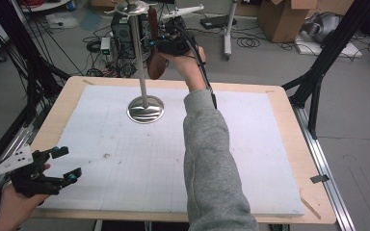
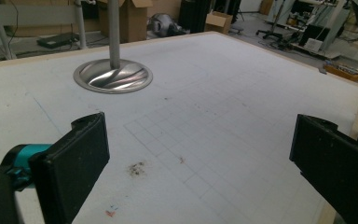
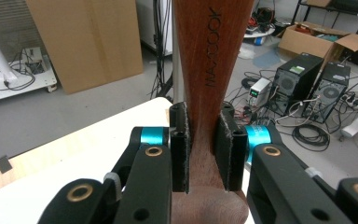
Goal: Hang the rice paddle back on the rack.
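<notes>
Nearest to me, at the front left corner of the desk (image 1: 289,144), the left gripper (image 1: 60,166) rested in the person's hand with its jaws wide apart and nothing between them. Its own view looked out across the white gridded mat (image 2: 223,116), which carried a small dark smudge (image 2: 136,169) just ahead of the jaws.

Farther in, a grey sleeve (image 1: 212,159) stretched up the middle of the desk toward the far edge. Left of it, on the mat, sat the round shiny base (image 1: 146,109) of a metal stand (image 1: 137,53) (its thin pole rose straight up and ended in hooked arms at the top).

At the far edge, raised well off the desk, the right gripper (image 1: 161,45) had its jaws clamped on the narrow part of a brown wooden utensil (image 1: 156,65). In the right gripper view the two black pads pressed on either side of the wooden handle (image 3: 209,93), which stood upright and bore stamped lettering along its length. The utensil hung just beside the pole, to its right; I could not tell whether they touched.

Beyond the desk lay cardboard boxes (image 3: 84,42), computer towers (image 3: 293,84) and loose cables on the floor.
</notes>
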Demonstrator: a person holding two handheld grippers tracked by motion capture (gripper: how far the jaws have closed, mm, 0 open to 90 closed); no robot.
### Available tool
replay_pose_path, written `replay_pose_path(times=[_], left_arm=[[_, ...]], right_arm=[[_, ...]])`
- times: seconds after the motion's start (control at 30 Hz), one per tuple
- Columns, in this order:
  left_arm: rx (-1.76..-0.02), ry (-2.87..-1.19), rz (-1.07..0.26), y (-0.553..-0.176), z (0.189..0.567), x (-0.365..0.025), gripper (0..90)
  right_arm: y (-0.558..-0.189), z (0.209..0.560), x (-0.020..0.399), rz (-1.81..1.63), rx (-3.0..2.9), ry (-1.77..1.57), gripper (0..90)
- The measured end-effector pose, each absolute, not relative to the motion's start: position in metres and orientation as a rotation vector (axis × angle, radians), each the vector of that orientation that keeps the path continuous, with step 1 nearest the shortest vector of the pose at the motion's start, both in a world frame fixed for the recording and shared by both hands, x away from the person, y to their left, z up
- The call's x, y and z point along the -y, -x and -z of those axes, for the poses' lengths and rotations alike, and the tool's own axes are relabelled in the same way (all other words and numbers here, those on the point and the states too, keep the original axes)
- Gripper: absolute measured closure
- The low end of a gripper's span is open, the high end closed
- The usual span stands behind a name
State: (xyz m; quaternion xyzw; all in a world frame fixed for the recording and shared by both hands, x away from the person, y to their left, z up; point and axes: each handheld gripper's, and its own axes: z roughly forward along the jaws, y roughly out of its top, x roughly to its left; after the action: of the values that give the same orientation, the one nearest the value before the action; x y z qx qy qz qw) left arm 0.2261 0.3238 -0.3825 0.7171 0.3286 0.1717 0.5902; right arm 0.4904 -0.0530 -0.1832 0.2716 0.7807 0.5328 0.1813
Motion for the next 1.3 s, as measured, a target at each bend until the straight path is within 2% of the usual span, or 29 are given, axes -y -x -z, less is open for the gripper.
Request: replay_pose_path(times=[1.3], left_arm=[[-0.781, -1.670, -0.414, -0.222, 0.381, -0.330, 5.1]], right_arm=[[-0.494, 0.187, 0.042, -1.496, -2.218, -0.746, 77.7]])
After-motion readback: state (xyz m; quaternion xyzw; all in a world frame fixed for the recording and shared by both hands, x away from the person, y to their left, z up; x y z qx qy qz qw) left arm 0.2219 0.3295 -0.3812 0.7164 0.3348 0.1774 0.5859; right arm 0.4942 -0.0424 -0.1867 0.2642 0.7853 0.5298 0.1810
